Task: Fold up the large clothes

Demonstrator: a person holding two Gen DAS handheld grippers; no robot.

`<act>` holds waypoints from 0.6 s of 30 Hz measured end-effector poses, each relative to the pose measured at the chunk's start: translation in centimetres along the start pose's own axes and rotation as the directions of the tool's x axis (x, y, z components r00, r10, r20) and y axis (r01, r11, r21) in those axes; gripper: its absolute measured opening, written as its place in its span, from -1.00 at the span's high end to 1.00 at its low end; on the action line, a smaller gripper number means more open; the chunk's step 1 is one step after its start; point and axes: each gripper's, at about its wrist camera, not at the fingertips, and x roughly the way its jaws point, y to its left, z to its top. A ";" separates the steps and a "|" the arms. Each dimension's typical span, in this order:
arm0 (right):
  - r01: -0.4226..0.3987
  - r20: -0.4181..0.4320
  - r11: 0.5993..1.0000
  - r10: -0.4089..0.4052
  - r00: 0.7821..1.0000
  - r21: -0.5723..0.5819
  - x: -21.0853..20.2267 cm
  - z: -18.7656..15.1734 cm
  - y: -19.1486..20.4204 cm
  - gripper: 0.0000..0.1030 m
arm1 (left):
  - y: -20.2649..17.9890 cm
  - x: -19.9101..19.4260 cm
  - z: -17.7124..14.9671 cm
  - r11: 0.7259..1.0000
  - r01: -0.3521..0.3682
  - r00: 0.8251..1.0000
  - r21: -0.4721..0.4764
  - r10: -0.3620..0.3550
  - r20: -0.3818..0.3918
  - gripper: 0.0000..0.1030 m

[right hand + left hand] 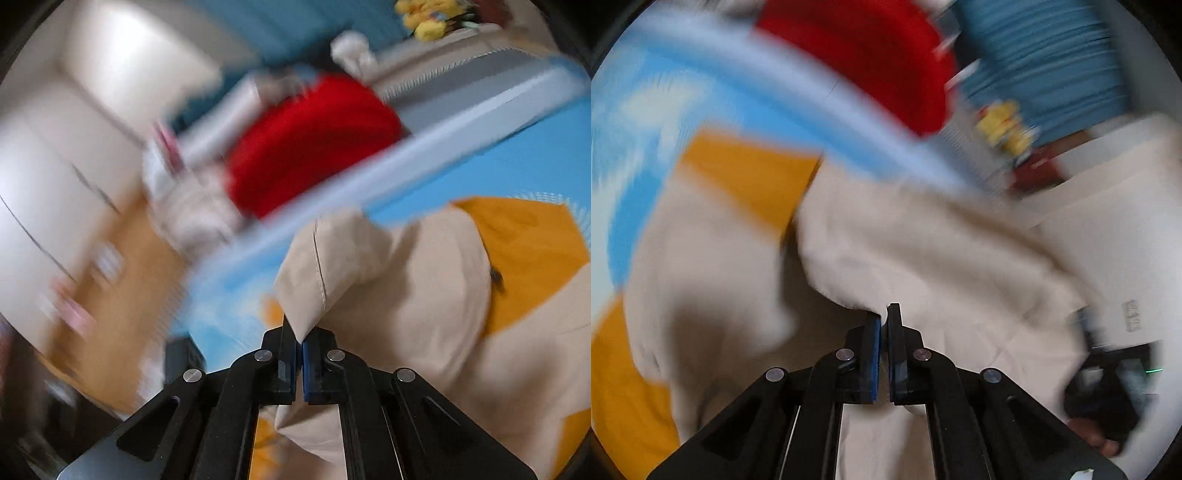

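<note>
From the left wrist view, the left gripper (884,314) is clenched on a fold of the beige garment (923,251), whose cloth is pinched between the blue pads at the tips. The garment spreads across the lower and middle picture over a blue and orange bedspread (746,173). Beyond it lie a red bundle of cloth (871,59), a blue slatted surface (1045,62) and a small yellow toy (1004,125), all smeared by blur. At the lower right a gloved hand (1097,410) holds a black device; whether that is the other gripper cannot be told.

From the right wrist view, the right gripper (299,338) grasps a stitched corner of the same beige garment (388,288), which rises as a peak from the closed tips and falls away to the right. The orange patch of the bedspread (528,236) shows past it, and a pale blue bed edge (332,192) crosses the frame diagonally. Behind the edge sit the red bundle (314,147), a white cupboard (55,166) and the yellow toy (428,18) at the top.
</note>
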 end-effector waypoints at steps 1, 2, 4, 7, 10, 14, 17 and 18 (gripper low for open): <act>-0.005 0.048 0.997 0.001 0.999 0.080 -1.1 0.2 -1.6 0.96 | -1.2 -1.3 0.5 0.998 0.010 0.999 0.055 -0.012 0.042 0.93; 0.000 0.061 0.989 -0.009 0.998 0.147 -1.4 0.1 -3.1 0.96 | -1.9 -1.6 0.5 0.995 0.009 0.999 0.095 -0.013 0.043 0.89; 0.083 -0.011 0.939 -0.085 0.996 0.332 -0.8 -1.6 -7.9 0.96 | -1.7 -0.1 -0.5 0.992 -0.052 0.998 0.116 0.056 -0.031 0.91; 0.430 -0.327 0.835 -0.323 0.888 0.344 2.4 -5.7 -13.3 0.96 | 2.5 7.0 -4.8 0.948 -0.298 0.880 0.114 0.318 -0.352 0.93; 0.598 -0.544 0.738 -0.378 0.749 0.311 4.2 -9.6 -17.2 0.84 | 6.6 9.1 -7.3 0.916 -0.401 0.802 0.005 0.354 -0.480 0.76; 0.593 -0.511 0.762 -0.412 0.754 0.261 3.7 -8.4 -15.4 0.71 | 2.8 6.1 -4.7 0.899 -0.425 0.832 0.106 0.434 -0.346 0.37; 0.573 -0.410 0.801 -0.469 0.782 0.176 2.5 -5.9 -12.6 0.13 | -1.2 3.9 -4.0 0.876 -0.411 0.873 0.250 0.458 -0.168 0.17; 0.554 -0.373 0.820 -0.474 0.798 0.143 2.2 -5.0 -11.5 0.03 | -1.9 4.2 -4.2 0.874 -0.387 0.884 0.292 0.442 -0.153 0.18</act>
